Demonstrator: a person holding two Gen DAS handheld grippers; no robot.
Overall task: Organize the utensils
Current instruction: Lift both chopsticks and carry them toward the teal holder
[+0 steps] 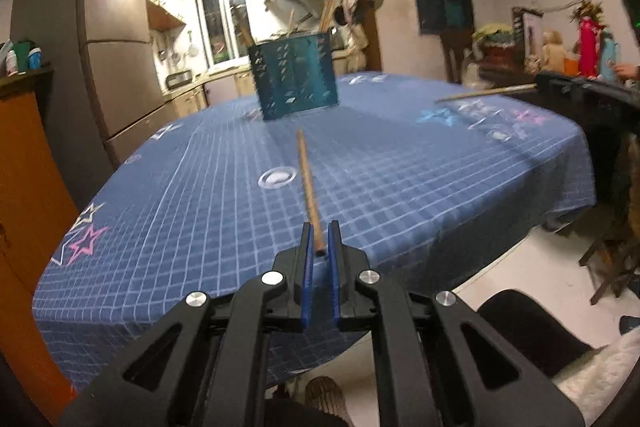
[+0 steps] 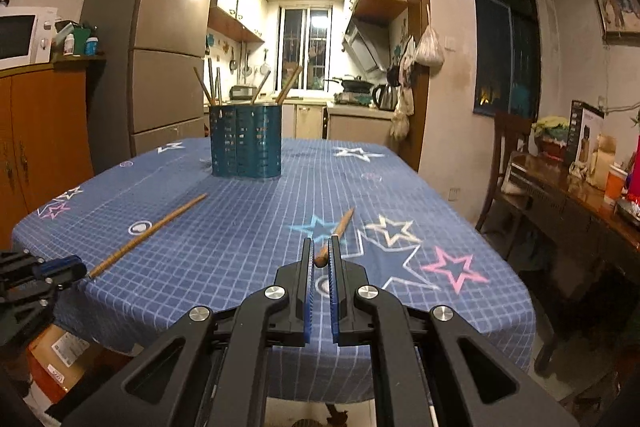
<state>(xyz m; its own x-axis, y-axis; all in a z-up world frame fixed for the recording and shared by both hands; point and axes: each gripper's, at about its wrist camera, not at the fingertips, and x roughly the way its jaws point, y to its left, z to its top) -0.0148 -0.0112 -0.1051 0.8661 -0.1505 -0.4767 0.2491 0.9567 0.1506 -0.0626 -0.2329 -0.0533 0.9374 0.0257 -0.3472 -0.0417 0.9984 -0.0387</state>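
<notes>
Tablecloth (image 1: 400, 187); chopstick (image 1: 307, 183) between tool (image 1: 319, 241) pads.

Utensil holder (image 2: 245, 141) stands on the table (image 2: 460, 307), beyond both held chopsticks (image 2: 334, 237)

My left camera rides just behind my left fingers (image 1: 319, 239), looking along them, tilted down over the near edge of the surface (image 1: 400, 187) toward the kitchen doorway. My right camera sits the same way behind my right fingers (image 2: 321, 251), a little further right (its horizon more level). Both views share the blue holder (image 2: 245, 141), the fridge (image 2: 160, 47), and each catches the other's chopstick.
</notes>
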